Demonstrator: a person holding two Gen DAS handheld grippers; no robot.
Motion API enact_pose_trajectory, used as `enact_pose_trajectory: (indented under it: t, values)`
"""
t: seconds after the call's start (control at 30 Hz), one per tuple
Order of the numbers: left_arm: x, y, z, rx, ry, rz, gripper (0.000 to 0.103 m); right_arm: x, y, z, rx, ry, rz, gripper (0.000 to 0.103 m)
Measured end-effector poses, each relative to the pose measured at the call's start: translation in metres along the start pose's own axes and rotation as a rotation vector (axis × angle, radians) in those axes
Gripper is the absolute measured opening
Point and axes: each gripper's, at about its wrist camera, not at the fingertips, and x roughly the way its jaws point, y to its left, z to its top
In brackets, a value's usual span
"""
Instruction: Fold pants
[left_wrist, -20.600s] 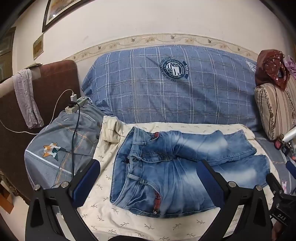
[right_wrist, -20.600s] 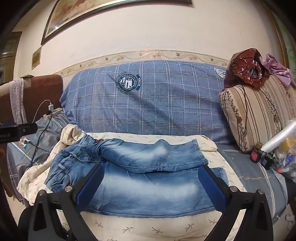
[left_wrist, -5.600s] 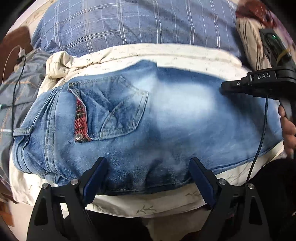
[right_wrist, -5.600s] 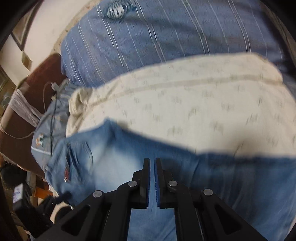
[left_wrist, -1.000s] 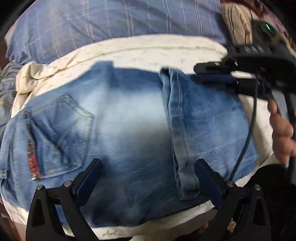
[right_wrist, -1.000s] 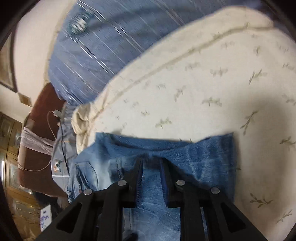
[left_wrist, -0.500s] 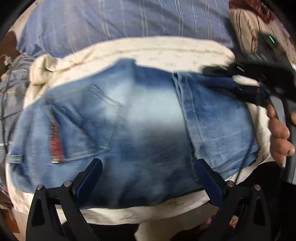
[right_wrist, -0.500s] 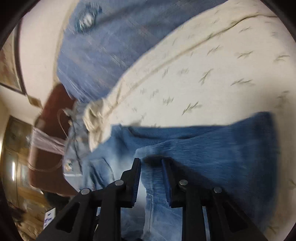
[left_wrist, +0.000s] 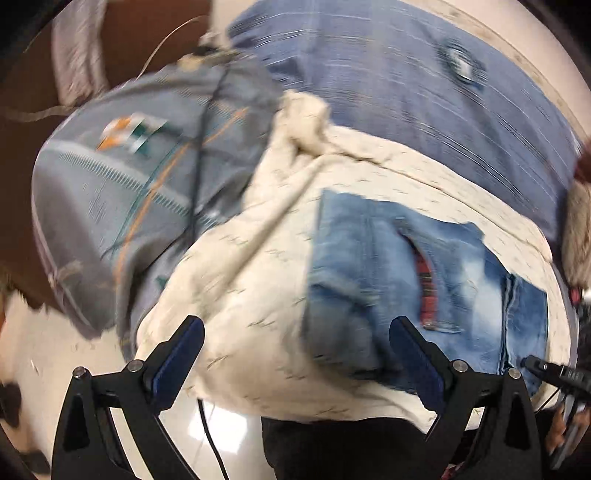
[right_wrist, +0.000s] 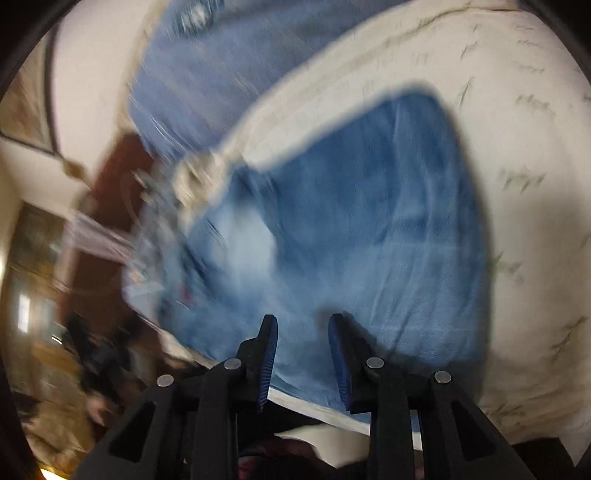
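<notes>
The faded blue jeans (left_wrist: 417, 291) lie folded into a compact block on the cream sheet (left_wrist: 255, 314), with a back pocket and red plaid trim facing up. My left gripper (left_wrist: 295, 354) is wide open and empty, held above the sheet at the jeans' left edge. In the right wrist view the jeans (right_wrist: 369, 240) fill the middle, blurred. My right gripper (right_wrist: 303, 350) is partly open and empty, just above the jeans' near edge. Its tip (left_wrist: 543, 367) shows at the lower right of the left wrist view.
A blue plaid cushion (left_wrist: 424, 74) runs along the back. A grey pillow (left_wrist: 129, 184) with a cable across it lies left of the sheet. A brown armrest (left_wrist: 122, 44) stands at far left. White floor (left_wrist: 48, 350) lies below the sheet's edge.
My right gripper has let go of the jeans, opened further and pulled back toward the near edge. My left gripper has swung left, so the jeans now sit to its right. Both views are motion blurred.
</notes>
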Motion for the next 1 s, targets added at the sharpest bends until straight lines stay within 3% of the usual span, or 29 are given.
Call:
enact_pose_trajectory:
  t: [0.03, 0.17, 0.2, 0.23, 0.27, 0.4, 0.53, 0.63, 0.73, 0.77, 0.8, 0.87, 1.0]
  values:
    - [0.000, 0.008, -0.002, -0.018, 0.009, -0.012, 0.101, 0.000, 0.007, 0.000, -0.036, -0.012, 0.000, 0.032]
    - [0.014, 0.018, -0.003, -0.111, 0.053, -0.095, 0.101, -0.011, 0.028, -0.001, -0.105, -0.083, 0.141, 0.034]
    - [0.018, 0.020, -0.003, -0.146, 0.062, -0.123, 0.101, -0.012, 0.032, -0.001, -0.125, -0.100, 0.145, 0.047]
    - [0.022, 0.020, -0.003, -0.175, 0.069, -0.151, 0.101, -0.013, 0.037, -0.002, -0.135, -0.110, 0.142, 0.068]
    - [0.024, 0.021, -0.003, -0.199, 0.075, -0.169, 0.101, -0.013, 0.041, -0.004, -0.149, -0.128, 0.138, 0.071]
    - [0.050, 0.011, 0.000, -0.284, 0.137, -0.248, 0.101, -0.009, 0.047, -0.007, -0.190, -0.129, 0.129, 0.071]
    - [0.070, -0.001, 0.000, -0.297, 0.165, -0.311, 0.101, -0.013, 0.043, -0.005, -0.175, -0.140, 0.125, 0.071]
    - [0.086, -0.006, -0.003, -0.310, 0.205, -0.281, 0.101, -0.019, 0.041, -0.003, -0.171, -0.150, 0.127, 0.071]
    - [0.092, -0.014, -0.004, -0.289, 0.184, -0.286, 0.101, -0.019, 0.040, -0.003, -0.173, -0.151, 0.111, 0.071]
    - [0.091, -0.017, -0.003, -0.272, 0.171, -0.289, 0.098, -0.019, 0.040, -0.003, -0.175, -0.152, 0.103, 0.071]
    - [0.090, -0.022, -0.001, -0.249, 0.158, -0.305, 0.082, -0.019, 0.040, -0.003, -0.176, -0.153, 0.101, 0.071]
    - [0.089, -0.030, 0.001, -0.206, 0.155, -0.308, 0.060, -0.020, 0.039, -0.002, -0.172, -0.166, 0.099, 0.071]
    - [0.077, -0.043, 0.006, -0.141, 0.102, -0.308, 0.036, -0.023, 0.034, 0.002, -0.143, -0.202, 0.102, 0.071]
